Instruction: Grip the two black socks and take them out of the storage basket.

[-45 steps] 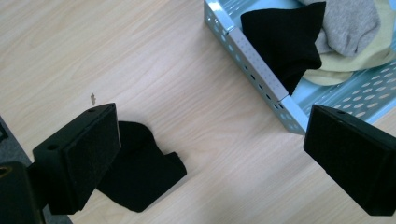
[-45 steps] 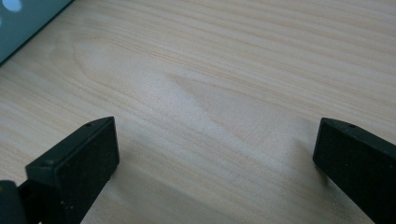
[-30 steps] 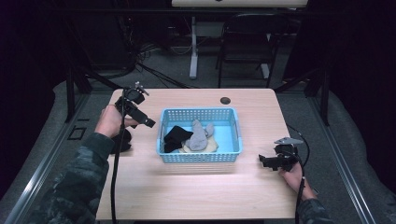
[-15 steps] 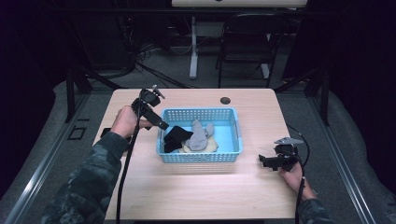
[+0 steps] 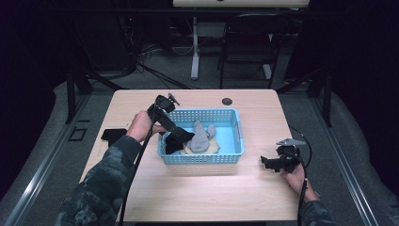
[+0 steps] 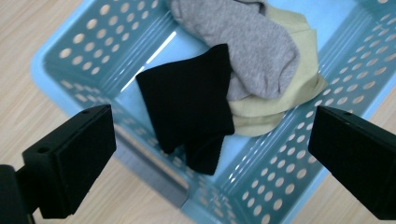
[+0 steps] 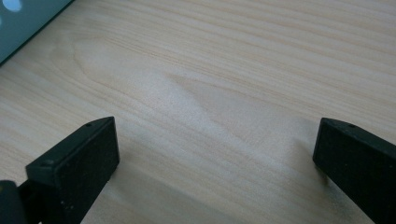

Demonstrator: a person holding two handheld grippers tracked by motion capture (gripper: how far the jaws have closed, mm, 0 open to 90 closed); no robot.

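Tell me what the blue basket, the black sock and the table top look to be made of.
Blue basket: likely moulded plastic, smooth and slightly glossy, its walls pierced with even round holes.
Black sock: knitted fabric, matte, with fine ribbing; it folds softly over the grey sock.
Table top: pale wood or wood-look laminate, satin, with straight grain lines; which of the two cannot be told.

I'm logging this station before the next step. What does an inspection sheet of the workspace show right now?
Surface: wooden table, bare at the front.
Job's things: blue basket holding black sock, grey sock, pale yellow sock.
Clutter: flat black item at the left edge; small dark disc behind the basket.
Grippers: left gripper open above the black sock; right gripper open over bare wood.
Cables: one trails from each gripper.
Surroundings: dark room, chair behind.
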